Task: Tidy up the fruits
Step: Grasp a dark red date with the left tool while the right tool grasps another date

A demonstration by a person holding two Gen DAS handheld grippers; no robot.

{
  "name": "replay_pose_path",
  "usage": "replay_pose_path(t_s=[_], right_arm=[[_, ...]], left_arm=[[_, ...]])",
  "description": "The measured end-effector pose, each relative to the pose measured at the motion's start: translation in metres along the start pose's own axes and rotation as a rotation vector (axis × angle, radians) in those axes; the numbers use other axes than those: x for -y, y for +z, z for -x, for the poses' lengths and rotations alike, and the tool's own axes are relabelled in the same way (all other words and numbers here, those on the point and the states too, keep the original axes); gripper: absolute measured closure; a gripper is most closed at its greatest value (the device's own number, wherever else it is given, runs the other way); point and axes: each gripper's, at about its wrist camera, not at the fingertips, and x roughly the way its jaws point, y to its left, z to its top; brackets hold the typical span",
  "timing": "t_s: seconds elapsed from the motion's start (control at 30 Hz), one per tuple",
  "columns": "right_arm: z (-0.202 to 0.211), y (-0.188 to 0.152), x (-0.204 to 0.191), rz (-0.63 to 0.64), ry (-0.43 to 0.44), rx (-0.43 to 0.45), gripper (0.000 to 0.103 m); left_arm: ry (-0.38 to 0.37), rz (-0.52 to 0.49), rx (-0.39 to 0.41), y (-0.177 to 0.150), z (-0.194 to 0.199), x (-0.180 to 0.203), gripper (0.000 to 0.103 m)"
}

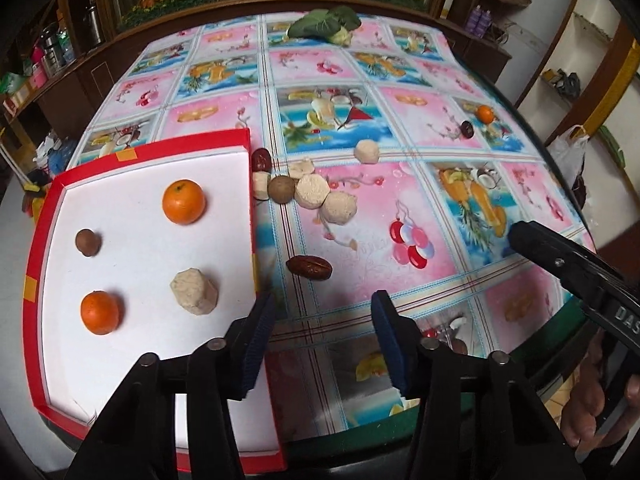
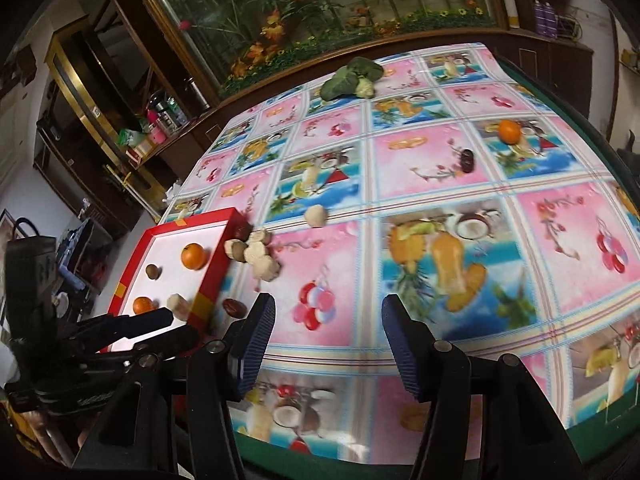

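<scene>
Four pieces boxed, plenty of fruit left to sort.

Lower left of my left view, the red-rimmed white cardboard tray (image 1: 38, 248) holds two oranges, a brown nut and a beige chunk; a cluster of beige chunks (image 1: 316, 190) hugs its right edge, a dark red date (image 1: 309, 267) lies beside it, a lone orange (image 1: 485, 114) sits upper right. My left tool (image 1: 322, 344) and right tool (image 2: 328, 346) both hang part-open, empty, over open worktop (image 1: 440, 216).

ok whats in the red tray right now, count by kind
oranges: 2
brown round fruit: 1
beige faceted chunk: 1
total: 4
</scene>
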Motion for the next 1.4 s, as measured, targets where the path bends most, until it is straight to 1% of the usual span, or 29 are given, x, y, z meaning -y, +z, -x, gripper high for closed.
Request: replay_pose_path(t_s=[0.1, 0.27, 0.37, 0.43, 0.47, 0.5, 0.53, 0.6, 0.77, 0.83, 0.93, 1.03, 1.1, 1.17, 1.27, 1.4], right_arm=[[-0.002, 0.000, 0.010, -0.018, 0.007, 0.000, 0.045], [-0.009, 0.002, 0.021, -0.033, 0.022, -0.012, 0.046], [-0.011, 0.004, 0.026, -0.036, 0.027, -0.013, 0.046], [-0.013, 0.005, 0.030, -0.042, 0.025, -0.014, 0.046], [-0.014, 0.006, 0.033, -0.047, 0.025, -0.015, 0.046], [-0.015, 0.006, 0.035, -0.051, 0.024, -0.015, 0.046], [-0.016, 0.006, 0.037, -0.055, 0.021, -0.017, 0.046], [-0.018, 0.007, 0.041, -0.063, 0.014, -0.023, 0.047], [-0.024, 0.010, 0.050, -0.074, -0.007, -0.030, 0.049], [-0.025, 0.012, 0.054, -0.082, -0.014, -0.034, 0.050], [-0.026, 0.020, 0.059, -0.086, -0.029, -0.034, 0.052], [-0.028, 0.032, 0.062, -0.077, -0.066, -0.028, 0.055], [-0.031, 0.045, 0.067, -0.071, -0.110, -0.027, 0.057], [-0.036, 0.057, 0.073, -0.069, -0.134, -0.027, 0.060], [-0.053, 0.085, 0.082, -0.061, -0.207, -0.040, 0.065], [-0.083, 0.113, 0.093, -0.061, -0.263, -0.071, 0.075]], left_arm=[[0.001, 0.008, -0.049, 0.013, -0.019, 0.008, 0.067], [0.047, 0.032, -0.110, 0.031, -0.047, 0.012, 0.070], [0.088, 0.040, -0.121, 0.038, -0.060, 0.013, 0.070], [0.108, 0.040, -0.126, 0.040, -0.066, 0.014, 0.076], [0.112, 0.046, -0.135, 0.041, -0.070, 0.014, 0.084], [0.112, 0.048, -0.142, 0.041, -0.074, 0.013, 0.086], [0.114, 0.043, -0.140, 0.042, -0.076, 0.014, 0.086], [0.136, 0.024, -0.122, 0.041, -0.077, 0.016, 0.086], [0.113, 0.005, -0.082, 0.035, -0.075, 0.018, 0.087], [0.075, 0.015, -0.056, 0.033, -0.067, 0.016, 0.087], [-0.020, 0.060, -0.010, 0.032, -0.050, 0.006, 0.087], [-0.036, 0.083, 0.028, 0.029, -0.034, -0.005, 0.087], [-0.043, 0.088, 0.043, 0.029, -0.028, -0.009, 0.087], [-0.054, 0.094, 0.048, 0.028, -0.023, -0.013, 0.087], [-0.064, 0.105, 0.065, 0.028, -0.019, -0.019, 0.087], [-0.077, 0.129, 0.079, 0.030, -0.018, -0.027, 0.087]])
